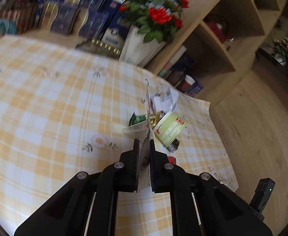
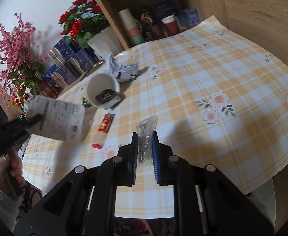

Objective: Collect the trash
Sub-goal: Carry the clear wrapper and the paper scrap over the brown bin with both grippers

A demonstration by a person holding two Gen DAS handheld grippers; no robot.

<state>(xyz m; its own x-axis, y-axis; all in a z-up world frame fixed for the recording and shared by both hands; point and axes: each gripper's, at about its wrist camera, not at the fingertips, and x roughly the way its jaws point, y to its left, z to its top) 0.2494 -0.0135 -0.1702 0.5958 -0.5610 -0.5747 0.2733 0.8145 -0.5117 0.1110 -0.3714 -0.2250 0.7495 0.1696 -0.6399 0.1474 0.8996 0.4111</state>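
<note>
Over the checked tablecloth (image 2: 203, 74) my left gripper (image 1: 145, 143) is clamped on a flat printed paper wrapper (image 2: 55, 118), lifted above the tipped paper cup (image 2: 102, 90). My right gripper (image 2: 145, 137) pinches a small clear plastic bag (image 2: 147, 129). I'd keep both grips firm and carry level, since the thin wrapper could slip.

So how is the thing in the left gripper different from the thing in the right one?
The left gripper pinches a flat printed paper sheet, white and opaque; the right gripper pinches a small clear plastic bag with dark contents. The sheet is broad and spreads well past the jaws, while the bag is narrow and crumpled. Both are held up off the checked tablecloth.
</note>
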